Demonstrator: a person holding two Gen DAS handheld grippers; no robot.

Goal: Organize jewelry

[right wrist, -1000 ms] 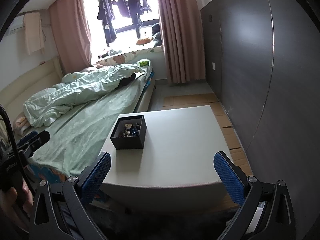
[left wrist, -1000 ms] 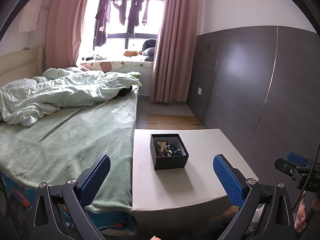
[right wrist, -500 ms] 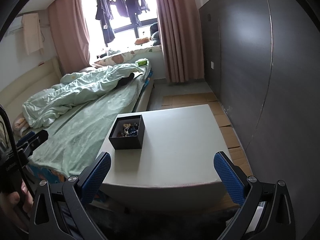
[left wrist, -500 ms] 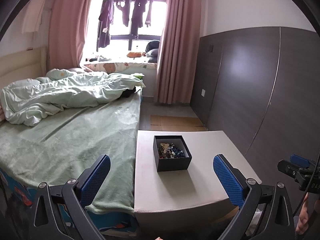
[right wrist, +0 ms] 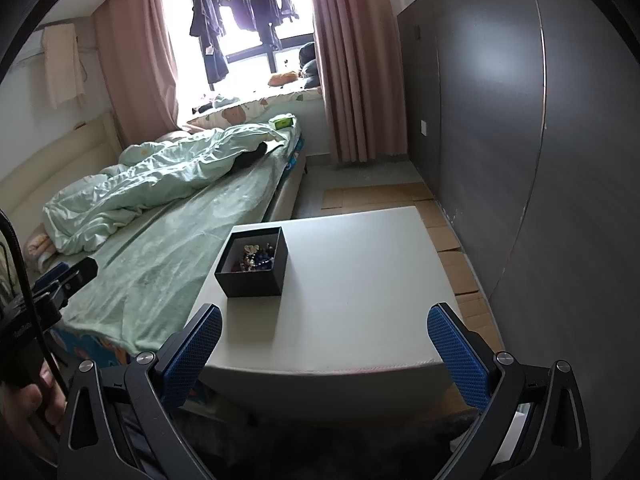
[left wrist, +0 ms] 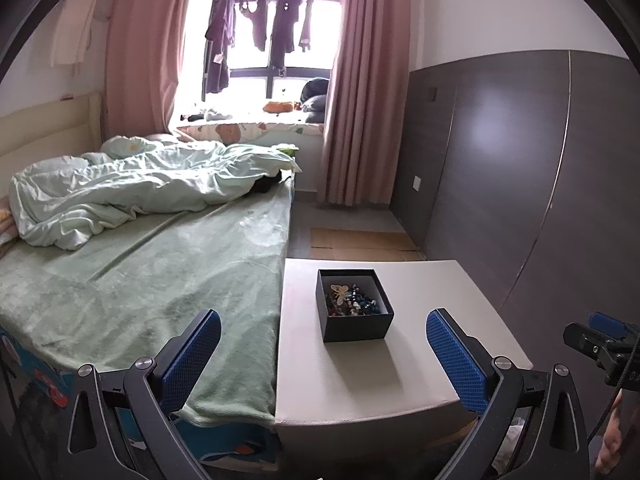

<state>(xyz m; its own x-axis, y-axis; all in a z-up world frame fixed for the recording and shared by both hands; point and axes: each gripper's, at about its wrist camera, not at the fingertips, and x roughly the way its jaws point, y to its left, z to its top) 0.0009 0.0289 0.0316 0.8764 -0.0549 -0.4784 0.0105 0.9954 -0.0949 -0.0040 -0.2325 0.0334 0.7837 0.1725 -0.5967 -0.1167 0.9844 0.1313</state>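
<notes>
Matt black box [left wrist: 354, 321] (card, seemingly) on smooth white table [left wrist: 360, 380].

no legible txt, labels or nos.

We see a bedroom lit by a bright window [left wrist: 264, 52], where dark clothes [left wrist: 256, 24] hang on a rail between pink curtains [left wrist: 360, 100]. A bed [left wrist: 140, 280] with a pale green cover fills the left side, a rumpled quilt [left wrist: 132, 188] heaped at its far end against a cream headboard [left wrist: 44, 128]. A white bench [left wrist: 360, 380] stands just beside the bed's near corner. We find dark grey panels [left wrist: 520, 160] along the right wall, white wall above them, and flattened cardboard [left wrist: 360, 240] on the floor.
</notes>
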